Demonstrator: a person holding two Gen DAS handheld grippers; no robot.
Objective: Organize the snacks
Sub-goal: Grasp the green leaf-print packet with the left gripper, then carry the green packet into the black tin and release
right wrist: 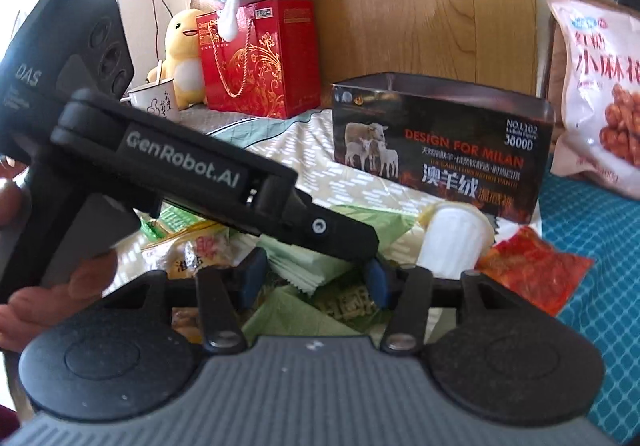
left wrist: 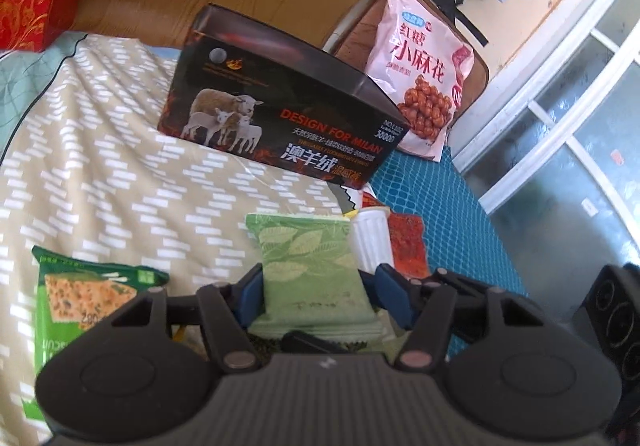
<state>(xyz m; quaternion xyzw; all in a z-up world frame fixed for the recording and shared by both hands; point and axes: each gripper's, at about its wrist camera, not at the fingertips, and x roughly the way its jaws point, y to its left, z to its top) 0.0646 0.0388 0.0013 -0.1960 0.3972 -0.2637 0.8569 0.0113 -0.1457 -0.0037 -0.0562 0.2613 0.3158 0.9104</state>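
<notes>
My left gripper [left wrist: 318, 290] is shut on a pale green snack packet [left wrist: 308, 262], its blue pads pressing on both side edges. In the right wrist view the left gripper [right wrist: 352, 242] crosses from the upper left, over the same packet [right wrist: 304, 266]. That packet lies between the pads of my right gripper [right wrist: 316, 278], which stands open without pressing on it. Close by are a white fluted cup [left wrist: 372, 242] [right wrist: 452, 242], a red packet [left wrist: 408, 246] [right wrist: 532, 266], a green biscuit pack [left wrist: 80, 298] and a yellow packet [right wrist: 196, 250]. The open black sheep-print box [left wrist: 280, 118] [right wrist: 436, 150] stands beyond them.
A pink bag of fried twists [left wrist: 420, 78] [right wrist: 600, 86] leans at the back right. A red gift bag [right wrist: 256, 58], plush toys [right wrist: 184, 58] and a mug [right wrist: 154, 98] stand at the back left. The bed sheet [left wrist: 100, 146] meets a blue mat [left wrist: 440, 206]. A hand [right wrist: 60, 286] holds the left gripper.
</notes>
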